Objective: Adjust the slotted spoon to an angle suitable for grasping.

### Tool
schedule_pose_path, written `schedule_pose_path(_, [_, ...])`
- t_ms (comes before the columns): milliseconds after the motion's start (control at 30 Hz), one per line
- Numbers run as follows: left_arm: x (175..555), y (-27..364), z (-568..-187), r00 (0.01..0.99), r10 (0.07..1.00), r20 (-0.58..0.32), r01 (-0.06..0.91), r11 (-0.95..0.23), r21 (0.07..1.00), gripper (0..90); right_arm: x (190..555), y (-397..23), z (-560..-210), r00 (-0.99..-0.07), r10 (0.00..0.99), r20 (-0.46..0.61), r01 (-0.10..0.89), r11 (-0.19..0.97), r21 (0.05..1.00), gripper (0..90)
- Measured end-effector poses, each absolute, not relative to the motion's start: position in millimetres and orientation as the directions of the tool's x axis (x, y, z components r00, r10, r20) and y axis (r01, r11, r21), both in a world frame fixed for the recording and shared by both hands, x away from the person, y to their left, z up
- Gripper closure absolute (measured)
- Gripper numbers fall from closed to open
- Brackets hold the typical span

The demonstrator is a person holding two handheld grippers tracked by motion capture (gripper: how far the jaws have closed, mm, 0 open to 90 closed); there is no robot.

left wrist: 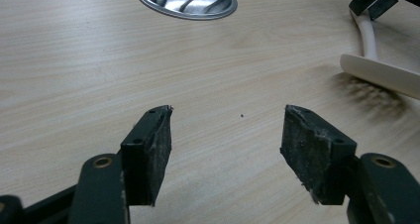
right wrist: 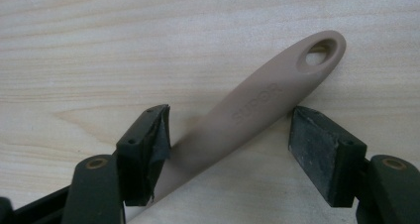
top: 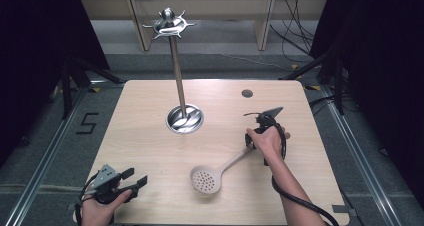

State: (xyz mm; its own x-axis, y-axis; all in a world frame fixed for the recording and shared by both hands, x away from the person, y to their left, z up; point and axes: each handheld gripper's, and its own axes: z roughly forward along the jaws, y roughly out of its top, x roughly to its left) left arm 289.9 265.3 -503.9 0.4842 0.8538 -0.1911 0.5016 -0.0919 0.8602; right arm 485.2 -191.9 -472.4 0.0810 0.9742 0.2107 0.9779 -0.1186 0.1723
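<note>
The left hand-held gripper (top: pixel 134 178) hung released over the tabletop's (top: pixel 150 141) near-left edge, bare wood ahead. The beige skimmer (top: pixel 206 179) lay near-centre, its handle between the right hand-held gripper's (right wrist: pixel 229 132) spread jaws, ungripped. Farther off stood the utensil stand (top: pixel 176 76), hooks bare.

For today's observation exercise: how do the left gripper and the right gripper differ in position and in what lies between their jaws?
The left gripper is at the table's near left; the right gripper is farther right. The left brackets bare wood, the right straddles the skimmer handle. Both are open.
</note>
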Motion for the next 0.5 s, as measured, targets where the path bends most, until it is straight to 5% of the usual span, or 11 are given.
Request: schedule_pose_path(500, [290.4, 264.9, -504.9, 0.491, 0.85, -0.191, 0.504, -0.098, 0.858, 35.3, 487.9, -190.8, -474.4, 0.071, 0.978, 0.198, 0.981, -0.105, 0.166, 33.8])
